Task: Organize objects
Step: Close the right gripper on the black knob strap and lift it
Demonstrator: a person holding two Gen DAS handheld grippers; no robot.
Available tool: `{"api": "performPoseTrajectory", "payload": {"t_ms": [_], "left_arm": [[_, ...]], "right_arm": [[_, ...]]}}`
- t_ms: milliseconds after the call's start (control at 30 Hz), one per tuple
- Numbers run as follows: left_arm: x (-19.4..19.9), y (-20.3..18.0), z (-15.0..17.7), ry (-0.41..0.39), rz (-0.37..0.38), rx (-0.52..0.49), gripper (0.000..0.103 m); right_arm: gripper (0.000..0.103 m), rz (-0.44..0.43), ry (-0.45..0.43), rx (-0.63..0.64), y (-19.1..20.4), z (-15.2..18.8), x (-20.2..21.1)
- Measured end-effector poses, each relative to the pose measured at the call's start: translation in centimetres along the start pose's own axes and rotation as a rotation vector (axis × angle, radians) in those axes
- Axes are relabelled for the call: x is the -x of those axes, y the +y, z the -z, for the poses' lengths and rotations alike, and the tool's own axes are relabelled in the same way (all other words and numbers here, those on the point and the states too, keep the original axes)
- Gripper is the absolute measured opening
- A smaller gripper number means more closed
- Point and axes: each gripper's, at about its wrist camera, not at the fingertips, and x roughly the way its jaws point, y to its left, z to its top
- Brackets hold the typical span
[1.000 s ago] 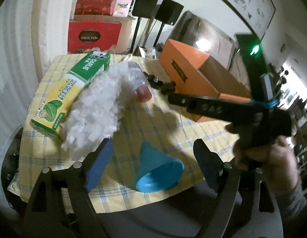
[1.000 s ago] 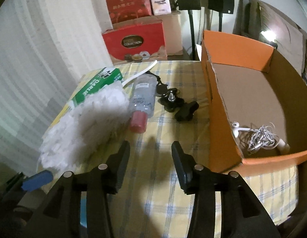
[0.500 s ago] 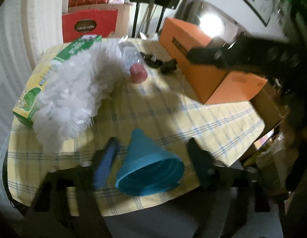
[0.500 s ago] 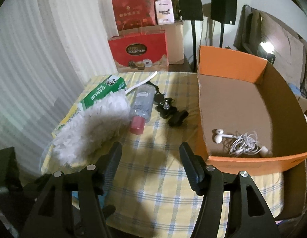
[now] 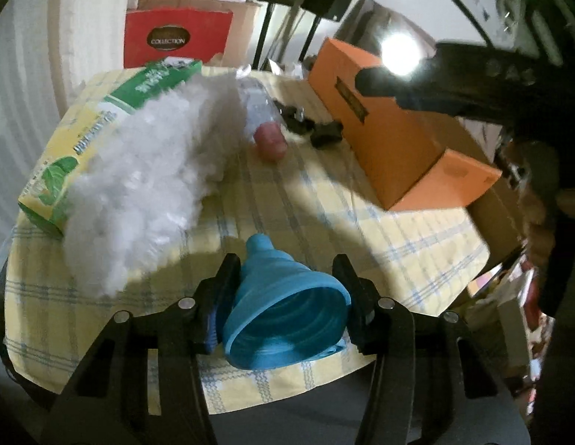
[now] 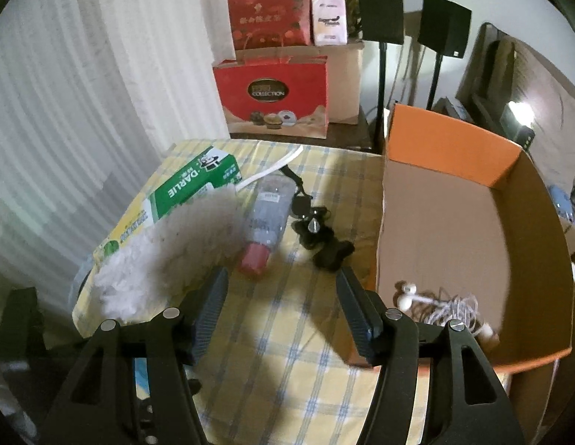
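Left wrist view: the left gripper [image 5: 287,293] has just been closing around the blue funnel [image 5: 283,315] at the near edge of the table [image 5: 417,237] — pads at its sides, apparently pinching it.

Right wrist view: the right gripper [image 6: 282,315] stands spread, empty. Only the earphones [image 6: 439,302] lie in the orange box [image 6: 450,144]; duster [image 6: 168,256], bottle [image 6: 267,218], toothpaste box [image 6: 183,189] and black knobs [image 6: 324,244] await.

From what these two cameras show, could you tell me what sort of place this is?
Most likely a lived-in home room, not a workshop: a table under a yellow checked tablecloth, red gift bags stacked on cardboard boxes by a white curtain, and two black speakers on stands.
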Motion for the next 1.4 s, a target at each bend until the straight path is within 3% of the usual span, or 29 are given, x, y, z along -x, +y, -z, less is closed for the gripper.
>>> {"api": "performPoseTrajectory", "payload": {"t_ms": [133, 367, 567, 767, 1400], "left_arm": [[1.5, 0.5, -1.5, -0.039, 0.016, 0.021, 0.048], [3.0, 0.9, -3.4, -0.081, 0.021, 0.023, 0.048], [3.7, 1.5, -4.3, -0.100, 0.033, 0.031, 0.048], [3.7, 2.2, -5.0, -0.107, 0.036, 0.046, 0.049], [3.5, 4.2, -5.9, -0.120, 0.033, 0.088, 0.049]], "right_arm": [[0.062, -0.010, 0.014, 0.012, -0.5, -2.4, -0.7], [0.048, -0.052, 0.120, 0.015, -2.2, -5.8, -4.8], [0.037, -0.040, 0.242, 0.019, -3.6, -8.2, -9.3], [0.035, 0.008, 0.273, 0.042, -3.2, -10.6, -12.3], [0.027, 0.032, 0.413, 0.187, 0.5, -12.6, -21.1]]}}
